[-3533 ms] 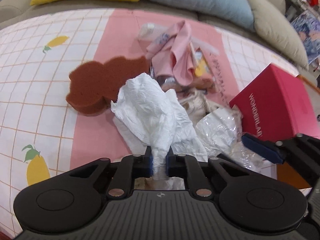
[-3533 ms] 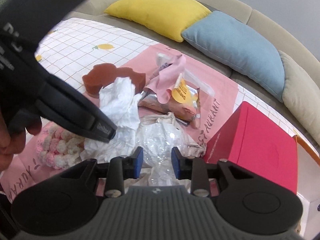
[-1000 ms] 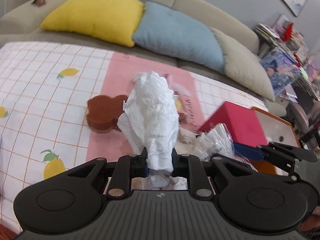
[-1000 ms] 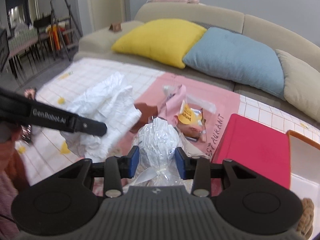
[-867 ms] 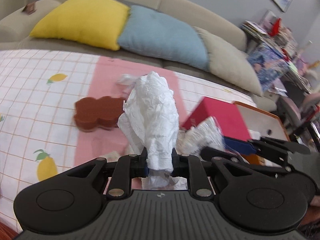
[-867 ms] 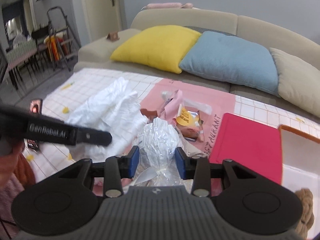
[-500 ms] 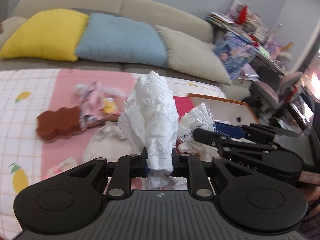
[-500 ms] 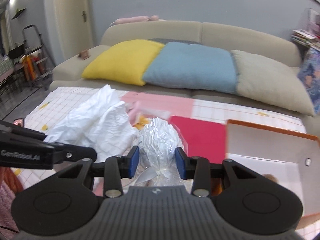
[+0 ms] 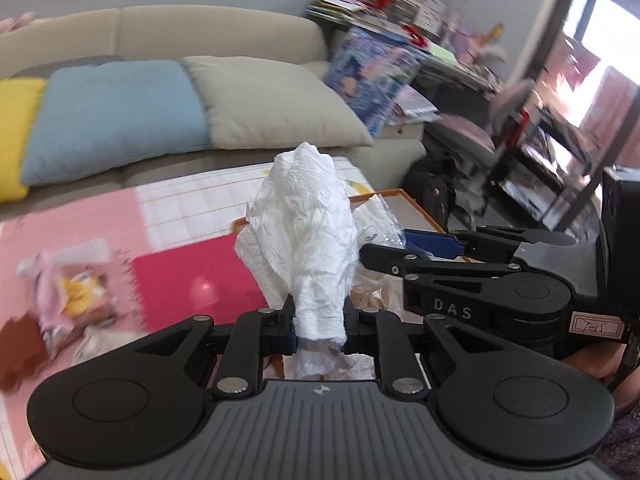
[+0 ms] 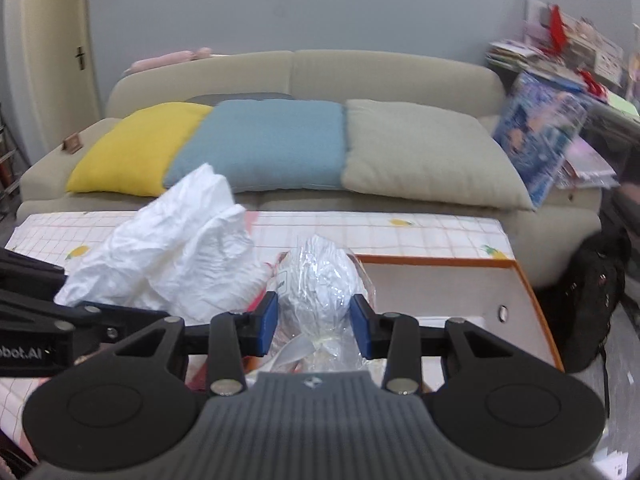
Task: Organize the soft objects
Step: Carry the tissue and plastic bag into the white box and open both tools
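Observation:
My left gripper (image 9: 319, 330) is shut on a crumpled white paper towel (image 9: 306, 240), which stands up in front of the camera. The same towel (image 10: 176, 248) shows at left in the right wrist view. My right gripper (image 10: 315, 326) is shut on a clear plastic bag with white stuffing (image 10: 320, 280). It hangs above the near corner of an orange-rimmed white box (image 10: 532, 300). In the left wrist view the right gripper (image 9: 420, 244) reaches in from the right, over that box's rim (image 9: 420, 210).
A red box lid (image 9: 192, 276) lies on the pink cloth. A pile of pink cloth and snack packets (image 9: 72, 280) and a brown sponge (image 9: 16, 352) sit at the left. Behind is a sofa with yellow, blue (image 10: 264, 144) and beige cushions. Cluttered shelves (image 9: 400, 8) stand on the right.
Both grippers have swung to the right with their loads, away from the pile and toward the orange-rimmed box. The pile and sponge have slid to the left edge of view.

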Action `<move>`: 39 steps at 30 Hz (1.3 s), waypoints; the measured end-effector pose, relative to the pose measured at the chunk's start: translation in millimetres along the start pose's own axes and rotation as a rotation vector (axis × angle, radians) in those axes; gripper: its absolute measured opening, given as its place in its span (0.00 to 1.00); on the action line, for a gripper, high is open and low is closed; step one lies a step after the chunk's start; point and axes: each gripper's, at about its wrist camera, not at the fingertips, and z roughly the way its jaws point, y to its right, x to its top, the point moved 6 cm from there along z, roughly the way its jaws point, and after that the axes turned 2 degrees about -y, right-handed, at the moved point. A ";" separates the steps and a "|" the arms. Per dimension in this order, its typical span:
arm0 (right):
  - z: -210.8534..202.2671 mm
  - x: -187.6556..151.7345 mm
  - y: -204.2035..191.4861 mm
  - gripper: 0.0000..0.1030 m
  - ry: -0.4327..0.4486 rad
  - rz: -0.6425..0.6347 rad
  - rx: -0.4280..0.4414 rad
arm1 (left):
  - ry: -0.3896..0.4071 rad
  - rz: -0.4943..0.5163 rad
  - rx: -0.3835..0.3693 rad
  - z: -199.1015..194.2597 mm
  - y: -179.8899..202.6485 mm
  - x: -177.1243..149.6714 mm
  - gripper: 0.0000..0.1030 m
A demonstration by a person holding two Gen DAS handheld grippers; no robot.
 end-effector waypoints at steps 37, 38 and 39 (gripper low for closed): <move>170.3 -23.2 72.4 0.42 -0.339 -0.030 -0.019 | -0.387 0.378 0.207 180.9 0.9 1.3 0.20; 171.4 -23.2 72.3 0.42 -0.343 -0.031 -0.021 | -0.386 0.388 0.212 181.8 1.2 1.3 0.20; 172.7 -23.2 72.2 0.43 -0.346 -0.033 -0.024 | -0.386 0.387 0.211 181.7 1.2 1.4 0.22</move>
